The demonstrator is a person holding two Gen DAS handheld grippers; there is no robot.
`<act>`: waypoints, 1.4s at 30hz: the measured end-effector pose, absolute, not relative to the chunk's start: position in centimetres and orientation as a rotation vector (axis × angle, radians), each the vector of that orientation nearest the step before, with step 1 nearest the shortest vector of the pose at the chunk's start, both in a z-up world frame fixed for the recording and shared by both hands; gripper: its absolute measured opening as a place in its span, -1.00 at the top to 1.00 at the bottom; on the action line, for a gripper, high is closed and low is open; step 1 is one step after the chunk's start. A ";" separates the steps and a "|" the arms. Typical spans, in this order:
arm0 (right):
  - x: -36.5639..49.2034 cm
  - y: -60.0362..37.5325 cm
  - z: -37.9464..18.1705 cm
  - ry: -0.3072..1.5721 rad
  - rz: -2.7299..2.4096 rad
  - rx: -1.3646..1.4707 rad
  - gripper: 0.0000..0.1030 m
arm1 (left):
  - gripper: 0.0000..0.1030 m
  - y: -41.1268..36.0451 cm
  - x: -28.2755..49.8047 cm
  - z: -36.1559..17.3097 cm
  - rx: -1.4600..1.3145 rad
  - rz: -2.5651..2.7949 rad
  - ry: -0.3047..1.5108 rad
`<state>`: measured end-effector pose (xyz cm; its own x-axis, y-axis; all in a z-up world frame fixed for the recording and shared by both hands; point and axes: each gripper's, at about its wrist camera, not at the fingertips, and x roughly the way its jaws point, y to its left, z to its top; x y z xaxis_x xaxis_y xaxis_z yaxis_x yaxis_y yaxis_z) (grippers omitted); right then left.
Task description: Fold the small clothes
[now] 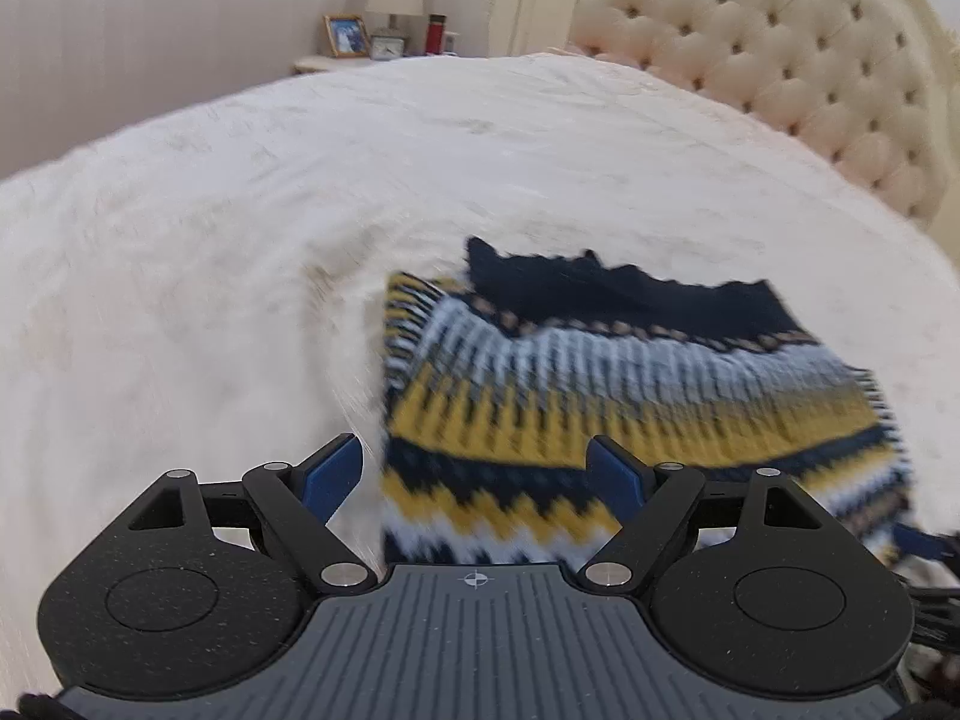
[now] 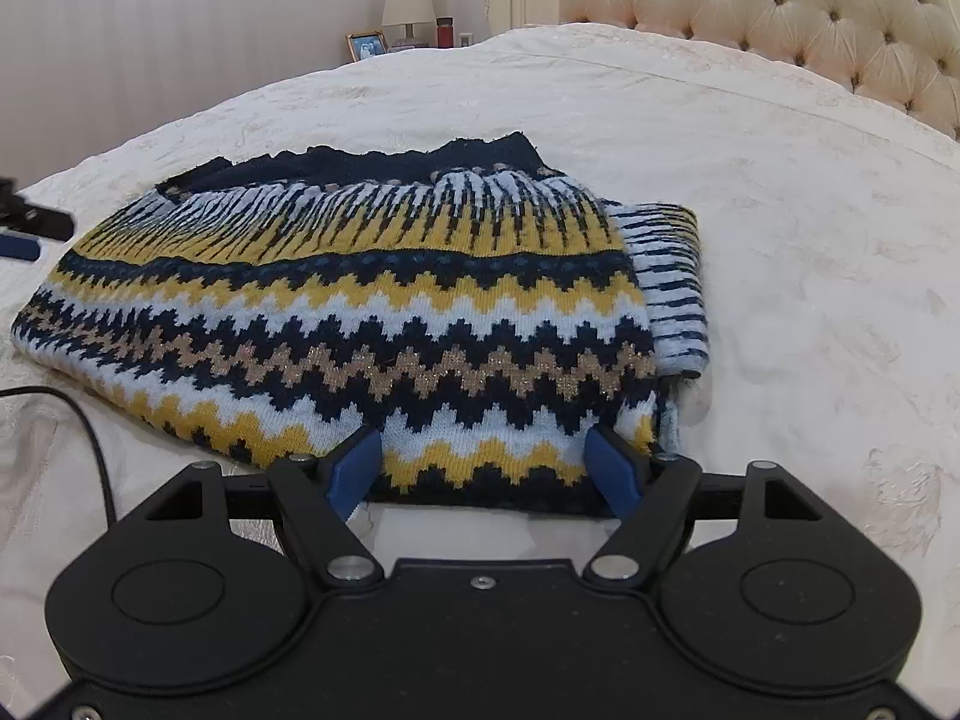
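**Lying folded on the bed: one zigzag sweater**

Lying on the white bed cover (image 2: 750,192) is a knitted sweater (image 2: 360,300) with zigzag bands of yellow, dark blue, pale blue and tan. It is folded into a thick bundle. One striped part sticks out from under it on the right side in the right wrist view.

The right gripper (image 2: 489,465) sits low, just in front of the near edge of the sweater. Its two blue fingers (image 2: 612,468) are spread wide apart and hold nothing. The sweater edge shows between them.

The left gripper (image 1: 474,474) is wide open too, with nothing in it. Its picture is blurry. The sweater (image 1: 630,396) lies in front of it and more to its right side. One blue finger (image 1: 612,474) is in front of the knit; I cannot tell if it touches. The other finger is over bare cover.

A thin black cable (image 2: 84,438) curls over the cover at the left of the right wrist view, close to the sweater. A dark tool with a blue part (image 2: 24,234) shows at the far left edge there.

Behind the bed stands a soft cream headboard (image 2: 810,18) with buttons. Far back, a small table holds a lamp (image 2: 409,0), a photo frame (image 2: 366,47) and a red bottle (image 2: 444,31).
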<state>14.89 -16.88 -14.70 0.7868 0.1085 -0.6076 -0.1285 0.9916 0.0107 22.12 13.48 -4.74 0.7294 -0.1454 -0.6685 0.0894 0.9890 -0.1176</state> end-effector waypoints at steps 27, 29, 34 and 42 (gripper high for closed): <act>15.8 -16.1 -15.3 0.672 0.095 -0.032 -0.82 | -0.70 16.8 24.4 -9.2 -0.194 -0.174 0.847; 15.7 -16.1 -15.4 0.673 0.093 -0.031 -0.82 | -0.72 16.9 24.4 -9.3 -0.214 -0.168 0.853; 15.8 -16.0 -15.3 0.689 0.079 -0.025 -0.83 | -0.73 17.3 24.4 -9.3 -0.240 -0.181 0.859; 15.7 -16.0 -13.3 0.671 0.041 0.030 -0.86 | -0.71 17.8 24.2 -8.5 -0.246 -0.202 0.847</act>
